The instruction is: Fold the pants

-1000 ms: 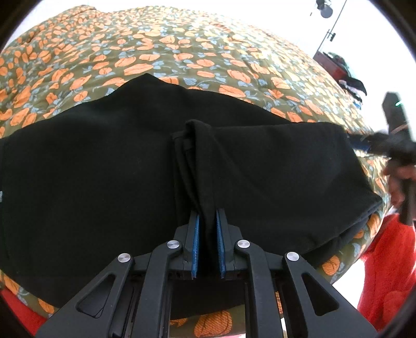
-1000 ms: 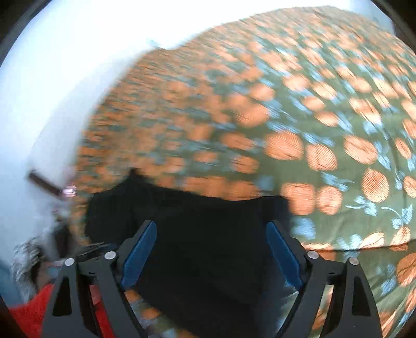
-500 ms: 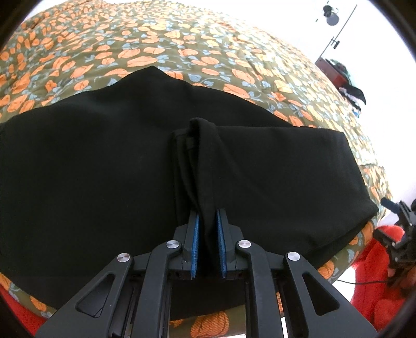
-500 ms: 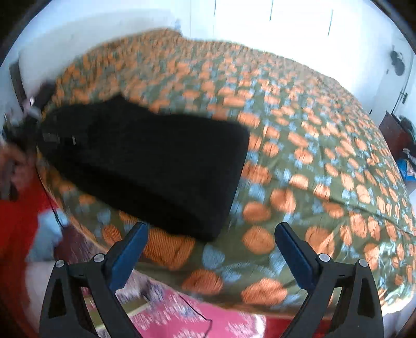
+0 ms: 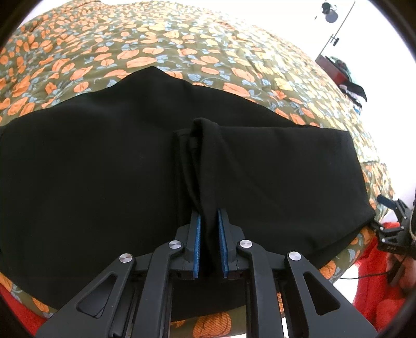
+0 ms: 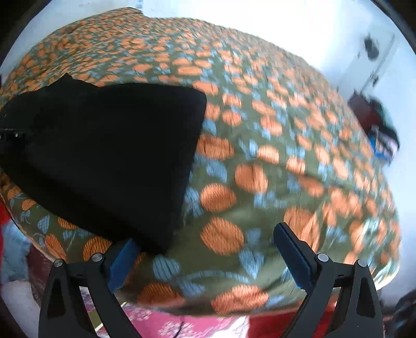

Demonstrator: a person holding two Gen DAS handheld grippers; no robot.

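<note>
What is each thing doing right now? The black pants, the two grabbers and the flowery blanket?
Black pants: folded over, lying flat on the blanket, one bunched ridge pinched.
Left gripper: shut on the pants' ridge.
Right gripper: open wide, holding nothing, above the blanket by the pants' corner.
Flowery blanket: spread out under the pants.

Bedspread (image 5: pixel 208 46): olive-green fabric w/ orange pumpkin-like motifs and pale blue leaves, covered the bed wall to wall in both views. Dark red cabinet (image 5: pixel 330 69) stood at far right, dark clothing piled on top. Lamp or fan on a thin stand (image 5: pixel 331 15), possibly, was above it; overexposed, type unclear. Pink floral rug (image 6: pixel 182 325) lay on the floor below the bed edge.
</note>
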